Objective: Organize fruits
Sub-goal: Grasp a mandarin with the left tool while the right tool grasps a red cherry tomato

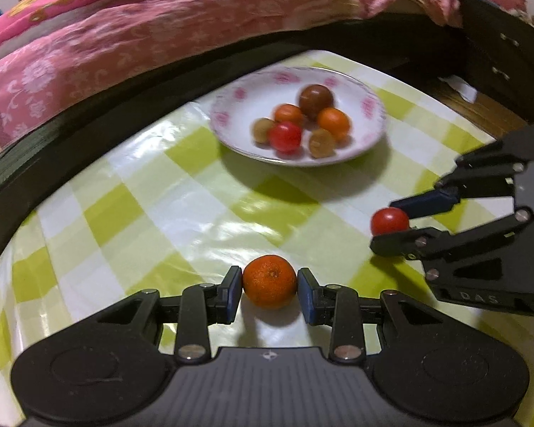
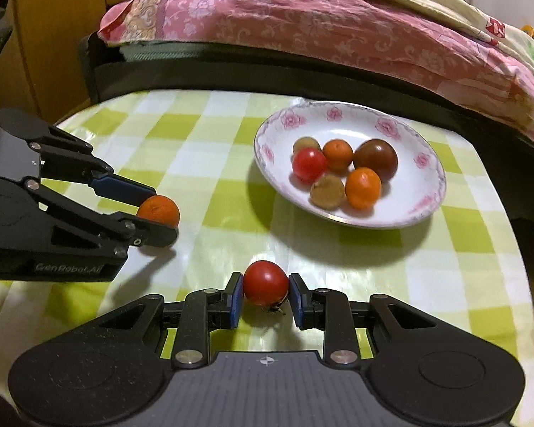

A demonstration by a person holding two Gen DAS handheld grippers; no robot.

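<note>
My left gripper (image 1: pixel 270 286) is shut on a small orange mandarin (image 1: pixel 270 281), held just above the checked tablecloth. The right gripper (image 2: pixel 265 293) is shut on a red cherry tomato (image 2: pixel 266 281). Each shows in the other's view: the right gripper (image 1: pixel 391 222) with its tomato (image 1: pixel 389 221) at the right, the left gripper (image 2: pixel 158 210) with its mandarin (image 2: pixel 159 210) at the left. Beyond both stands a white flowered plate (image 1: pixel 365 106) (image 2: pixel 423 160) holding several small fruits: orange, red, dark brown and tan ones.
A green and white checked cloth (image 1: pixel 153 192) (image 2: pixel 195 135) covers the table. A bed with pink flowered bedding (image 1: pixel 124 42) (image 2: pixel 302 25) and a dark frame runs along the table's far edge. A wooden cabinet (image 2: pixel 53 35) stands at the far left.
</note>
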